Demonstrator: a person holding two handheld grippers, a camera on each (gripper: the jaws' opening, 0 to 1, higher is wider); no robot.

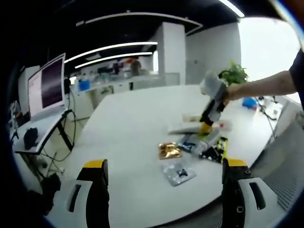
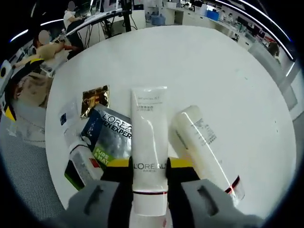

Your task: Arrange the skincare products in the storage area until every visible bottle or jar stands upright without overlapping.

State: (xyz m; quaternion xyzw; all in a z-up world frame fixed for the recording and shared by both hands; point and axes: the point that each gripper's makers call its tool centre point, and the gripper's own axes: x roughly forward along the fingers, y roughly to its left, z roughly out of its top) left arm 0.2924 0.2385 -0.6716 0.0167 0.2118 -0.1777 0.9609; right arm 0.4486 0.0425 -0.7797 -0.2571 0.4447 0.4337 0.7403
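Skincare products lie in a cluster on the white table [image 2: 213, 61]. My right gripper [image 2: 149, 164] is shut on a white L'Oréal tube [image 2: 148, 123], its yellow-tipped jaws pressing both sides near the cap end. Beside the tube on the right, a white bottle [image 2: 204, 142] lies flat. To its left are a blue-grey L'Oréal sachet [image 2: 108, 135], a gold sachet [image 2: 95, 99] and a small green-and-black bottle [image 2: 81, 167]. My left gripper [image 1: 165, 164] hangs open above the near table edge, short of the gold sachet [image 1: 168, 150]. The right gripper [image 1: 209, 114] also shows there, pointing down at the pile.
A clear sachet [image 1: 178, 173] lies nearest my left gripper. A person's arm [image 1: 261, 88] reaches in from the right. A monitor [image 1: 46, 85] stands on a desk at the left, a plant [image 1: 232, 73] behind the table. Seated people [image 2: 45, 45] are beyond the table's far side.
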